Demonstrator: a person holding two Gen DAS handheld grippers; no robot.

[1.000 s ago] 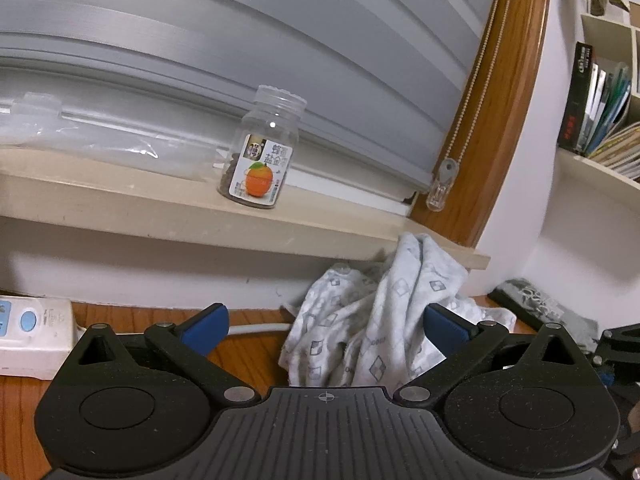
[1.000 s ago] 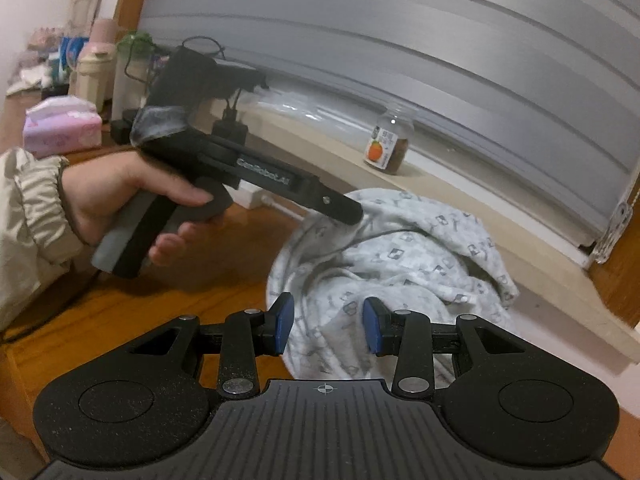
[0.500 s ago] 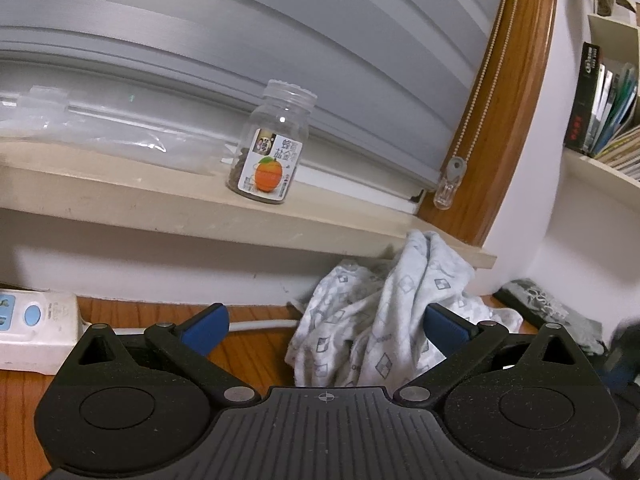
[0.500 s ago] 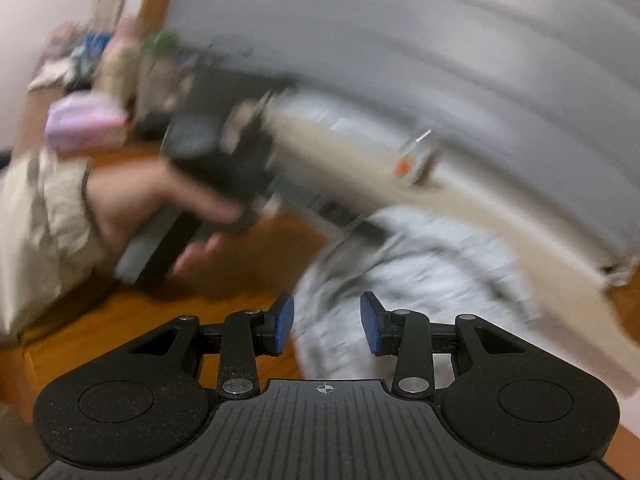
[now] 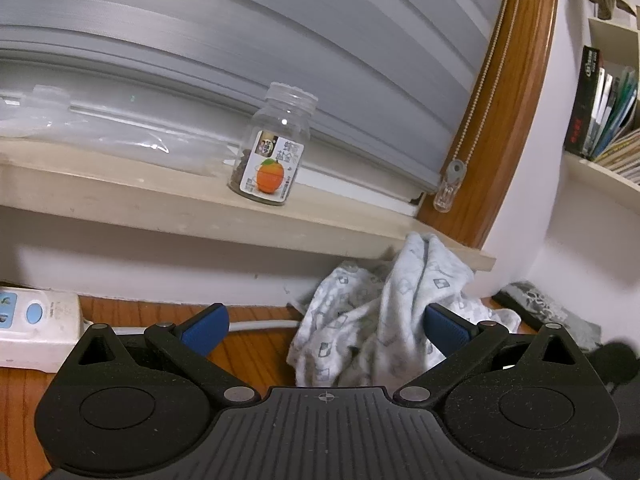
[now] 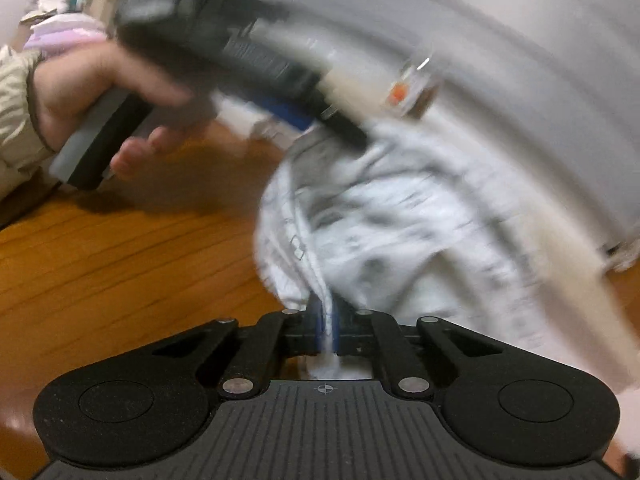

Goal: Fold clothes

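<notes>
Clothes (image 6: 400,232), a crumpled white garment with small grey squares, lie in a heap on the wooden table (image 6: 120,272), against the wall under the window ledge (image 5: 160,204). I see my right gripper (image 6: 326,320) at the near edge of this heap; its blue pads are pressed together and they pinch a fold of the fabric. My left gripper (image 5: 326,326) points nearly level toward the wall, and its fingers (image 5: 202,326) stand widely spread with nothing between them; the right pad is just beside the heap. In the blurred right wrist view, my left hand (image 6: 104,92) with a beige sleeve holds this gripper's handle above the table. On the ledge stands a clear bottle (image 5: 274,160) with an orange on its label. A white power strip (image 5: 36,328) lies at far left, and its cable runs toward the heap.
</notes>
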